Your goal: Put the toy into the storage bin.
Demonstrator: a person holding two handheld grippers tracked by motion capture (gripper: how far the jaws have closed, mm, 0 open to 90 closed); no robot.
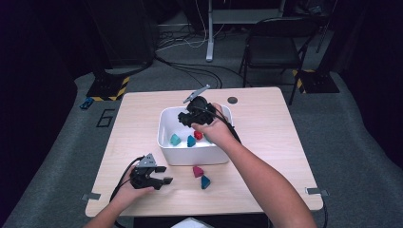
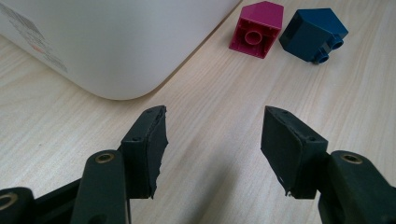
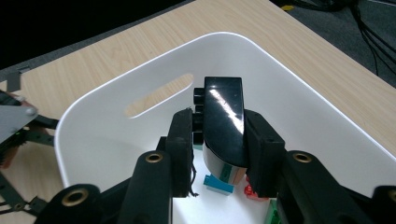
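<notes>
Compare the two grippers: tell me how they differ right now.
The left gripper has its jaws open with nothing between them; the right gripper is shut on a black block. The left gripper rests low on the table, near the magenta block and blue block; the right gripper hangs over the white bin. Both have black jaws and are hand-held.

Table [image 1: 266,123] (white bin [image 1: 190,154], two blocks [image 1: 198,171])
</notes>
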